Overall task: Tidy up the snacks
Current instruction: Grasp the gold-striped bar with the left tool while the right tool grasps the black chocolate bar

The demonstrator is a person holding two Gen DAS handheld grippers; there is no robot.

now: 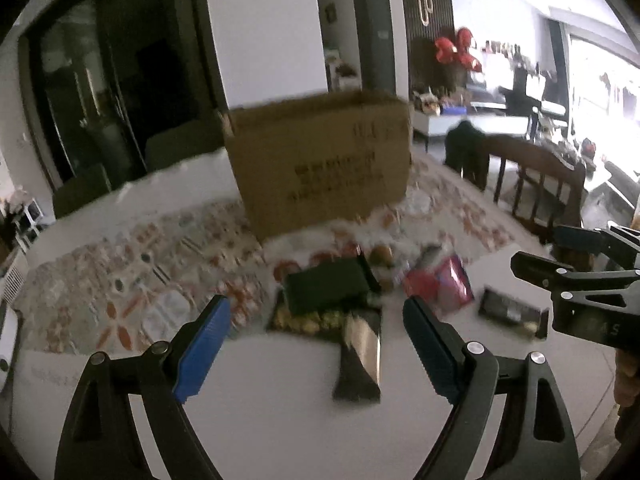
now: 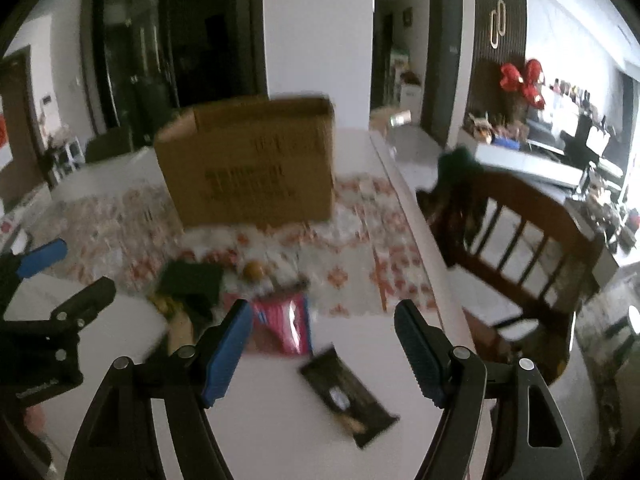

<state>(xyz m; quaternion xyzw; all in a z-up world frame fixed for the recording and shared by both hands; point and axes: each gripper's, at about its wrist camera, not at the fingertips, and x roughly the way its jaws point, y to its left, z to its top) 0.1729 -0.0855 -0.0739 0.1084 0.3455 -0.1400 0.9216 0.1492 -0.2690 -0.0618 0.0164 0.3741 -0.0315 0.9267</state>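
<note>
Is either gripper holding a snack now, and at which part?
No. The left gripper and right gripper are both open above the table, holding nothing.

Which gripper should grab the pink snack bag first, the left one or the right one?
Probably the right. The pink snack bag lies just ahead of the open right gripper, near its left finger. From the left gripper, also open, the pink bag sits off to the side, beyond its right finger.

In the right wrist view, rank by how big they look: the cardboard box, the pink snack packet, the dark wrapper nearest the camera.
1. Cardboard box, clearly largest.
2. Dark wrapper and pink snack packet look alike; the wrapper's nearness makes ranking unsure.
</note>
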